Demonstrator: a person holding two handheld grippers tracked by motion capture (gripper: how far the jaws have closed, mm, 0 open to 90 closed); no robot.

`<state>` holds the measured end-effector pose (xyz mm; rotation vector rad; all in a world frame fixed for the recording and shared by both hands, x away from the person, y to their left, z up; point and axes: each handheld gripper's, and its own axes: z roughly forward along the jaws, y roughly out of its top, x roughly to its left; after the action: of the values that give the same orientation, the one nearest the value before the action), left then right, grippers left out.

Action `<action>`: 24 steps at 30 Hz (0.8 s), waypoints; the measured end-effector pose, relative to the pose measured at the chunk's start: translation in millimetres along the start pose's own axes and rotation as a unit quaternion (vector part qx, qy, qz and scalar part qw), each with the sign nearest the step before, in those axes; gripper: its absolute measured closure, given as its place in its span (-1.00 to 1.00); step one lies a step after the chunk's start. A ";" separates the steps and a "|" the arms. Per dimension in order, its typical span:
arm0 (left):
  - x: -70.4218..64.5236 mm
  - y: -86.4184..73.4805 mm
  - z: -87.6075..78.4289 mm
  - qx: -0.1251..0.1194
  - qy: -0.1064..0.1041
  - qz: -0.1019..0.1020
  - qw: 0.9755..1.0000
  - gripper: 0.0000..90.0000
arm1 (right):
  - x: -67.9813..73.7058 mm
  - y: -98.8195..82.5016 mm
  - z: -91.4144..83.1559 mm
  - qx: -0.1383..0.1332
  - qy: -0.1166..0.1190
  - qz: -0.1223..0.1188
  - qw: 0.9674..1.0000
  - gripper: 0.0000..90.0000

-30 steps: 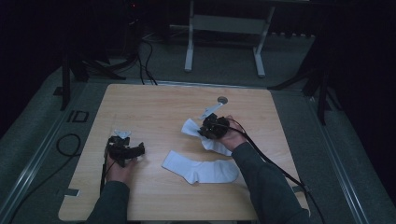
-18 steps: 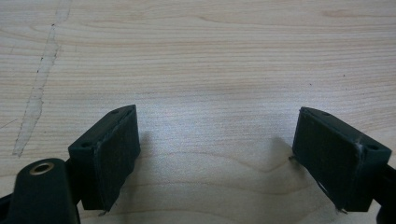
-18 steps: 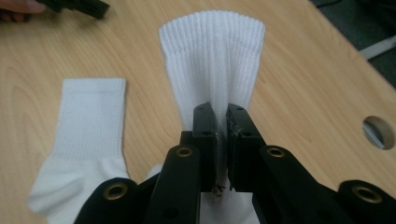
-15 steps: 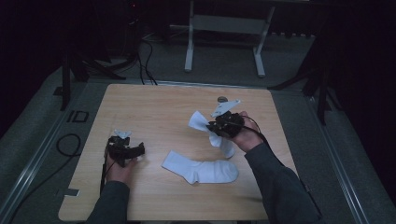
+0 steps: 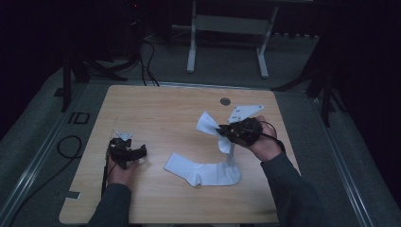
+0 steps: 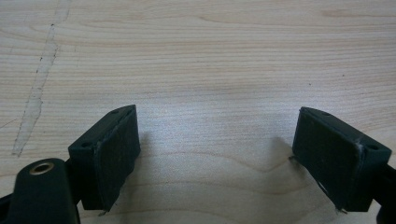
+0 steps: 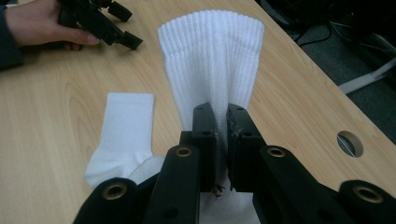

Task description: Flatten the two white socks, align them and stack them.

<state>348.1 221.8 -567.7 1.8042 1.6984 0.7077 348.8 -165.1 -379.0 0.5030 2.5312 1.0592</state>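
1. Two black jaws of the right gripper (image 7: pixel 222 135) are pinched nearly together on a white ribbed cotton sock (image 7: pixel 212 60), the cloth caught between the pads.
2. From that pinch the held sock's ribbed cuff stands up past the jaw tips in the right gripper view; in the high view the right gripper (image 5: pixel 226 132) holds the sock (image 5: pixel 208 125) up off the wood, with its other end hanging down to touch the second sock.
3. That second white cotton sock (image 5: pixel 201 170) lies flat on the light wooden table (image 5: pixel 156 109), near the front edge, between the two hands.
4. On the left gripper (image 6: pixel 217 154) the jaws stand wide apart with only bare wood grain between them.
5. In the high view the left gripper (image 5: pixel 140 151) rests low at the table's left front, well apart from both socks, its jaws pointing toward them.
6. A round grommet hole (image 5: pixel 225 101) sits in the tabletop toward the far edge, beyond the right gripper.
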 end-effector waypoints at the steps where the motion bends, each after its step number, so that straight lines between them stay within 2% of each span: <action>1: 0.0 0.0 0.0 0.000 0.000 0.000 1.000 -0.67 | 1.3 -0.8 -3.0 0.000 -0.001 -0.002 1.000 0.84; 8: -0.2 0.0 0.0 0.000 0.000 -0.001 1.000 -0.67 | 11.5 -15.2 -19.8 0.000 0.011 0.001 1.000 0.84; 13: 0.0 0.0 -0.2 0.001 0.000 0.000 1.000 -0.67 | 16.1 -21.0 -22.3 0.004 0.024 0.004 1.000 0.84; 14: -0.1 0.0 -0.2 0.001 0.000 0.000 1.000 -0.67 | 20.2 -23.7 -16.9 0.009 0.035 0.006 0.999 0.84; 20: -0.2 0.0 -0.2 0.001 0.000 0.000 1.000 -0.67 | 35.2 -29.6 12.5 0.024 0.065 0.002 0.998 0.84; 23: -0.1 0.0 -0.2 0.001 0.000 0.000 1.000 -0.67 | 36.9 -30.1 16.3 0.025 0.069 0.003 0.997 0.84; 24: -0.2 0.0 -0.2 0.001 0.000 0.000 1.000 -0.67 | 42.2 -31.3 28.4 0.025 0.081 0.006 0.996 0.84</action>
<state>347.9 221.6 -567.6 1.8060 1.7003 0.7060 318.7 -149.6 -428.2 0.4647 2.7045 1.0826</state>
